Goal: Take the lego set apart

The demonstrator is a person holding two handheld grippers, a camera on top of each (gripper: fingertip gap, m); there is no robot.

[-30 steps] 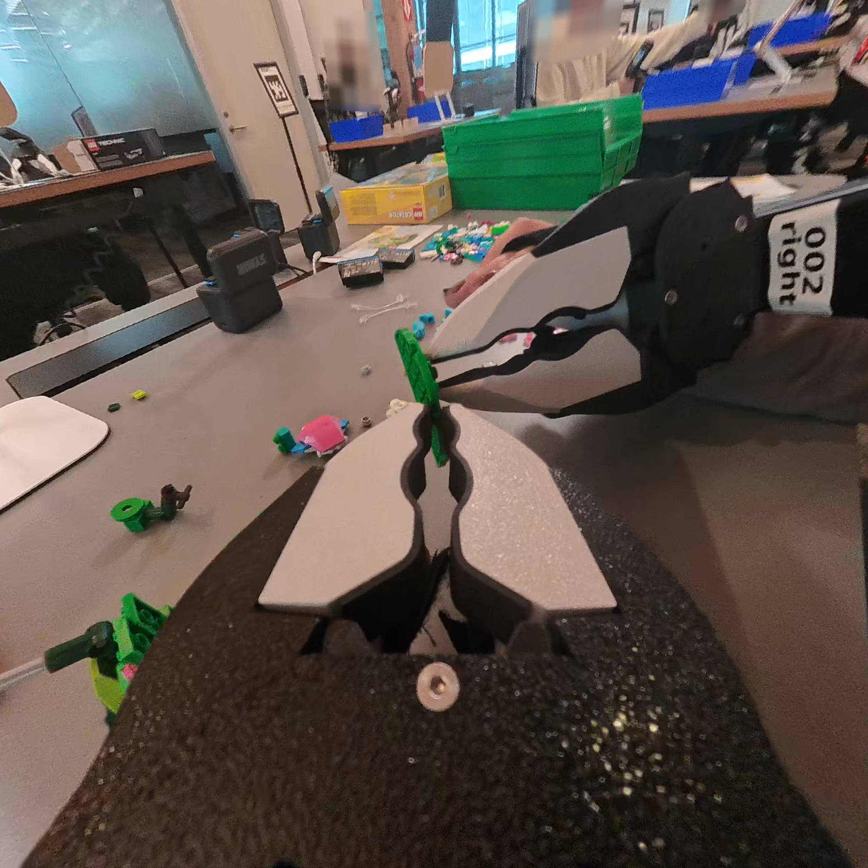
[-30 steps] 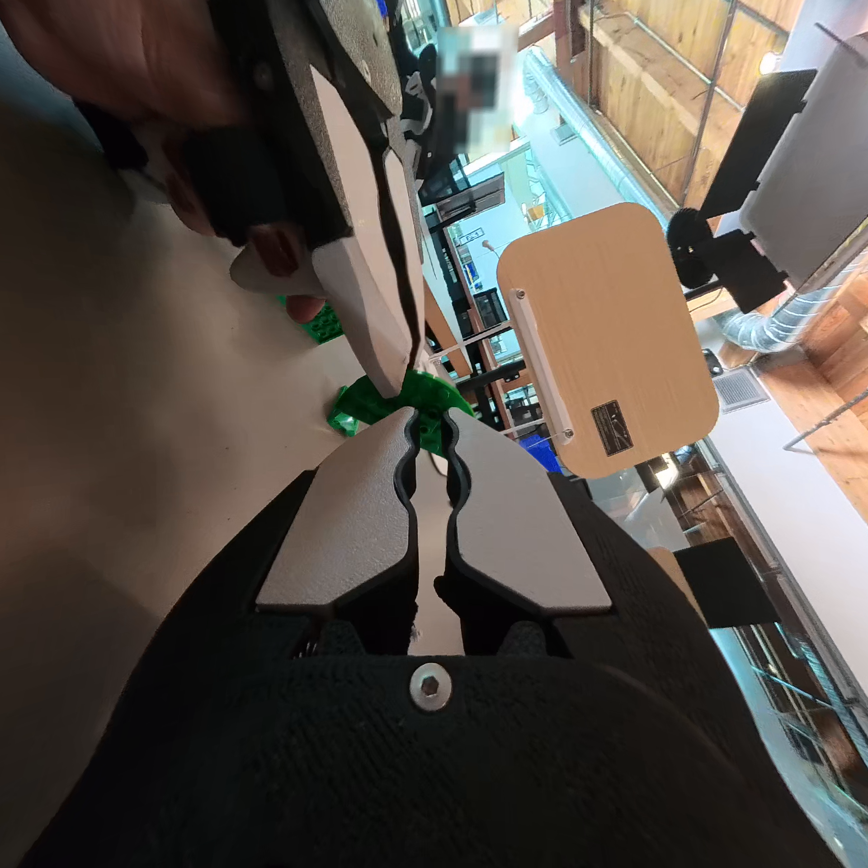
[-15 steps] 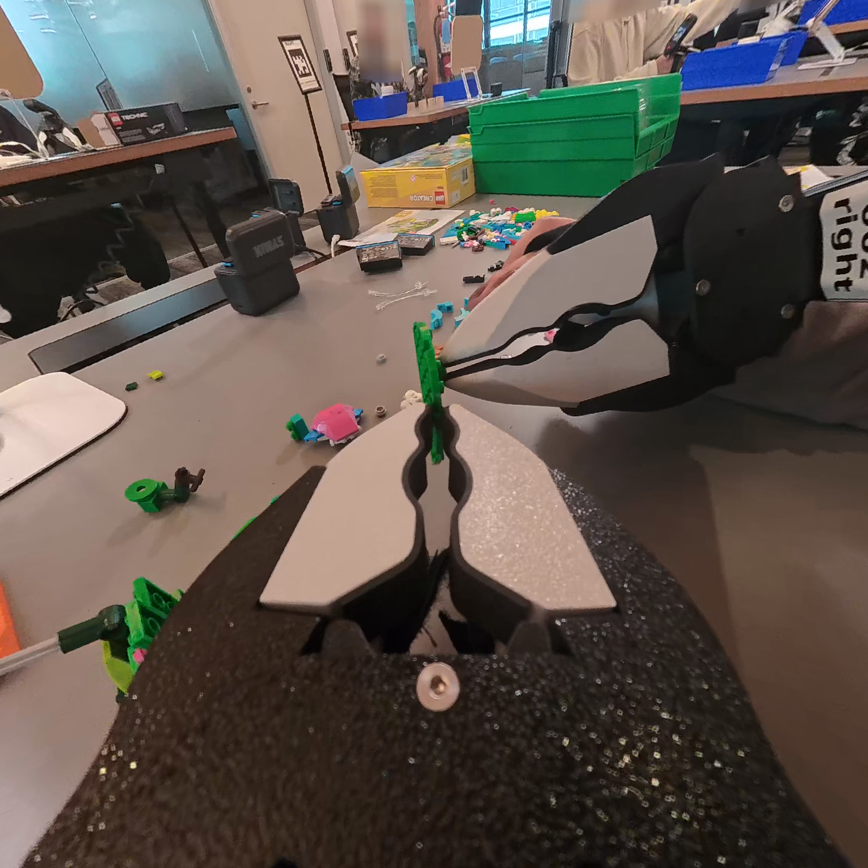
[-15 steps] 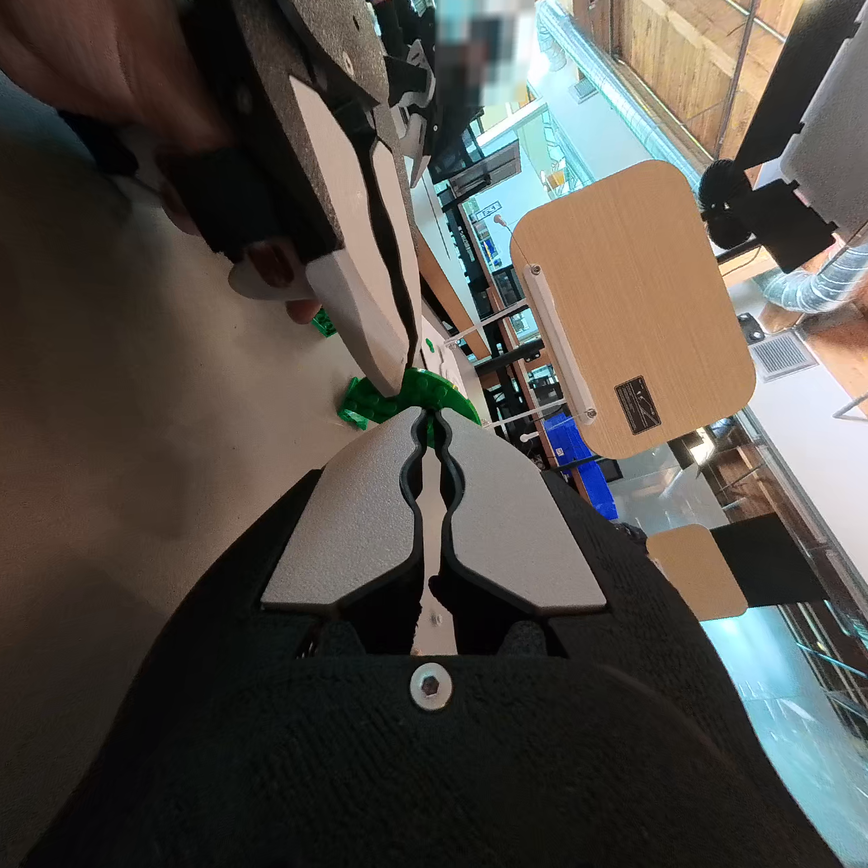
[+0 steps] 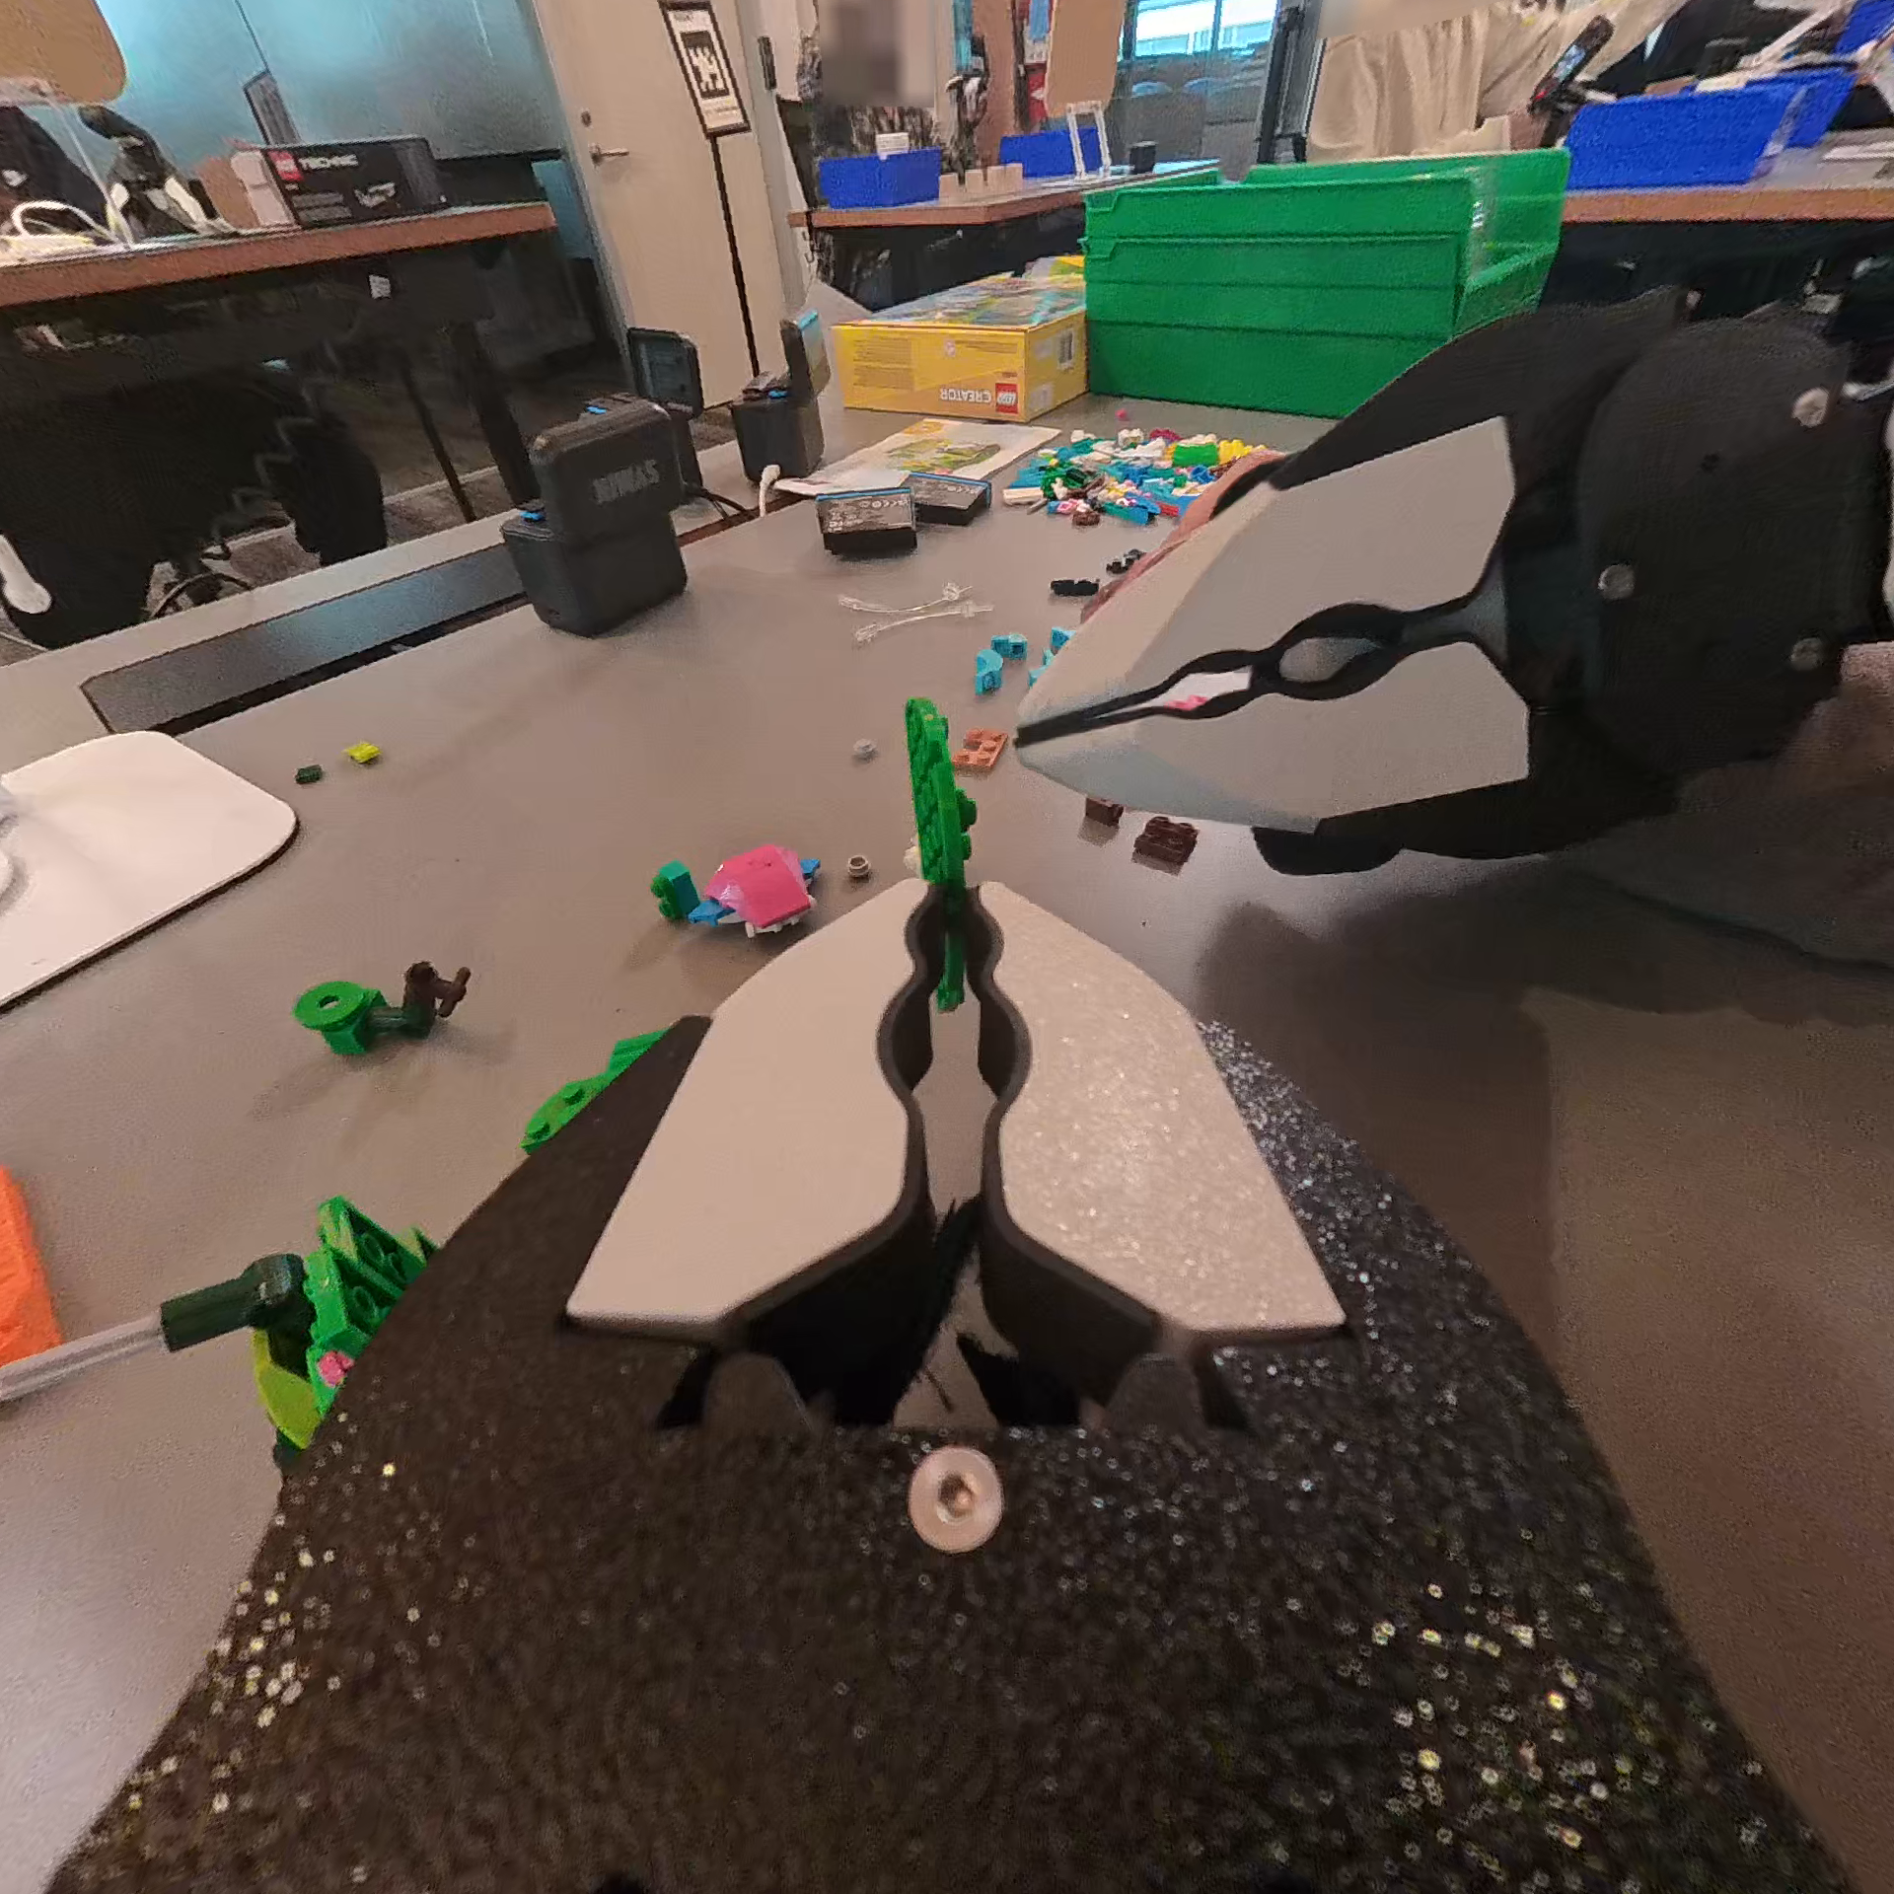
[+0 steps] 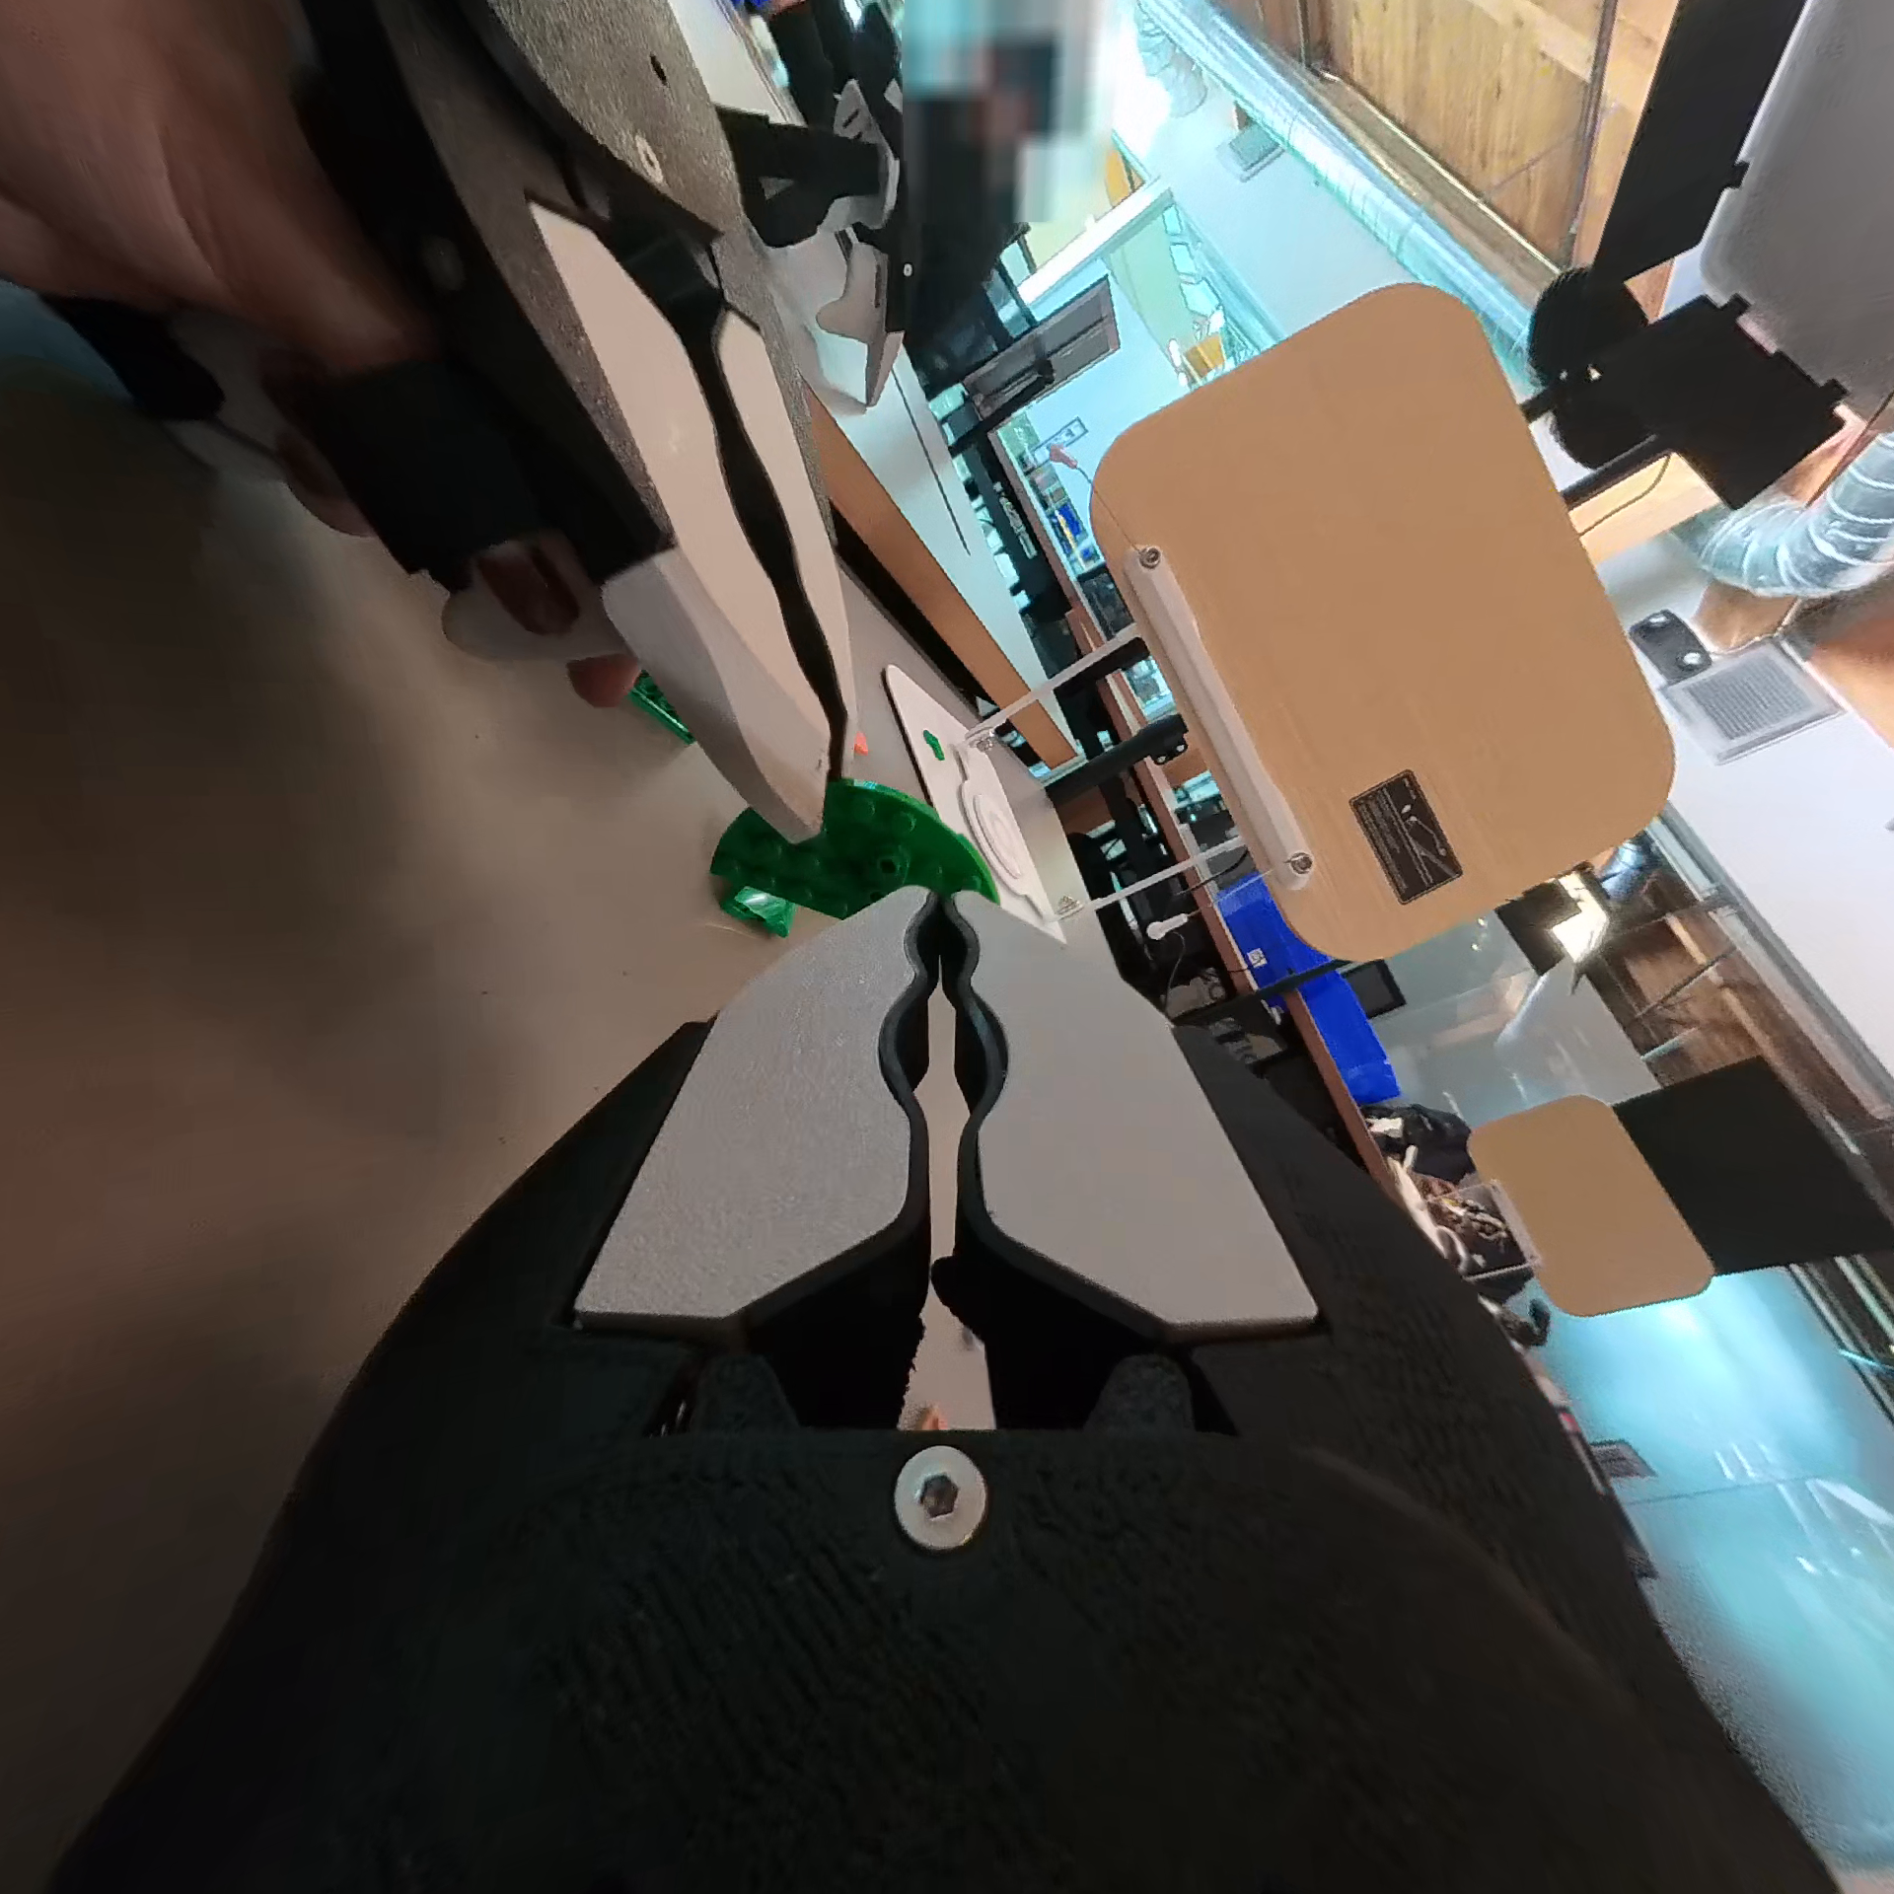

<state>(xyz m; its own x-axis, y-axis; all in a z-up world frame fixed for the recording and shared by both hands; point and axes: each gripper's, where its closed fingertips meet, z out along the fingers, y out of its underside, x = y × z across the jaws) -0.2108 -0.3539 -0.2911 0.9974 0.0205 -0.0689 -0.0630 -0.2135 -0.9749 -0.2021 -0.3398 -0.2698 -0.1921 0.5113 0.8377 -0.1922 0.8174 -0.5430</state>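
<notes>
The left tongs (image 5: 948, 902) clenched the upright green plate (image 5: 938, 794); the right tongs (image 5: 1025, 736), clamped empty just beside it, likely needed regripping.

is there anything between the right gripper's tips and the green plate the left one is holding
Nothing visible. The green plate stands on edge, clamped in the left gripper. The right gripper, jaws shut, points at its upper part across a small clear gap; the loose bricks lie lower, on the table.
</notes>
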